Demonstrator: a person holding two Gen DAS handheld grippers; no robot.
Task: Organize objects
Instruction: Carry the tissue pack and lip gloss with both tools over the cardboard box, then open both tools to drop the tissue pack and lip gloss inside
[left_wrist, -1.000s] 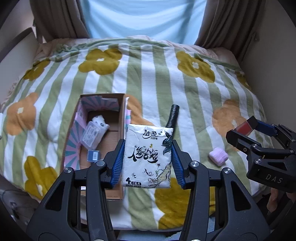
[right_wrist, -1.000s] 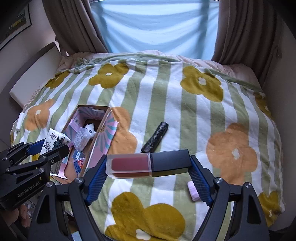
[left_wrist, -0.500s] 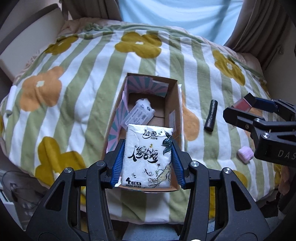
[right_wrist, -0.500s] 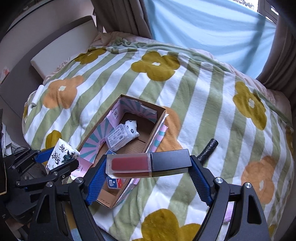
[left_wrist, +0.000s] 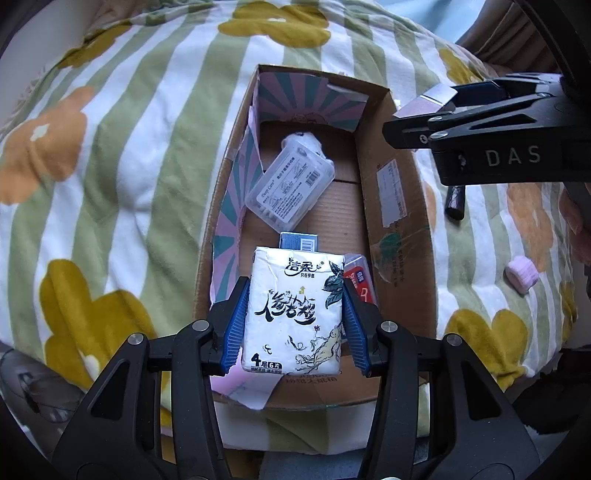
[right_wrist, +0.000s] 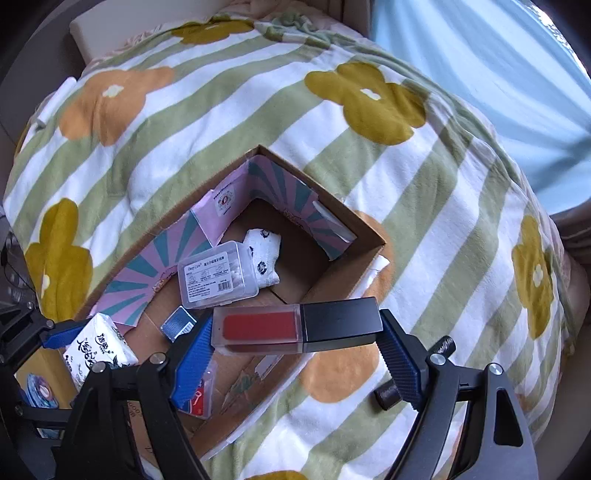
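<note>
Now both tongs are full. The left gripper (left_wrist: 293, 325) is closed on a tissue pack (left_wrist: 293, 314), with one blue finger pressed on each long side. The pack hangs over the near end of the cardboard box (left_wrist: 397, 206), which sits on a flowery blanket (left_wrist: 110, 155). The right gripper (right_wrist: 295, 338) is closed on a lip gloss tube (right_wrist: 297, 325). It holds the tube sideways, one finger on the red end and one on the black cap. The tube is over the near part of the box, close to its right wall.

The tissue pack looks soft and light. It will squash a bit if squeezed hard, so a hold on its two long sides is a good one. Its plastic wrap may be a little slippery. The tube looks hard, smooth and small. Held only by its ends, it could twist or pop out, so it needs a steady squeeze.

Inside the box lie a clear plastic case (left_wrist: 290, 186), a white sock (right_wrist: 264, 260), a small blue box (right_wrist: 179, 322) and a red packet (left_wrist: 358, 280). Out on the blanket lie a pink roll (left_wrist: 521, 274) and a black stick (left_wrist: 455, 201), well apart from the box.
</note>
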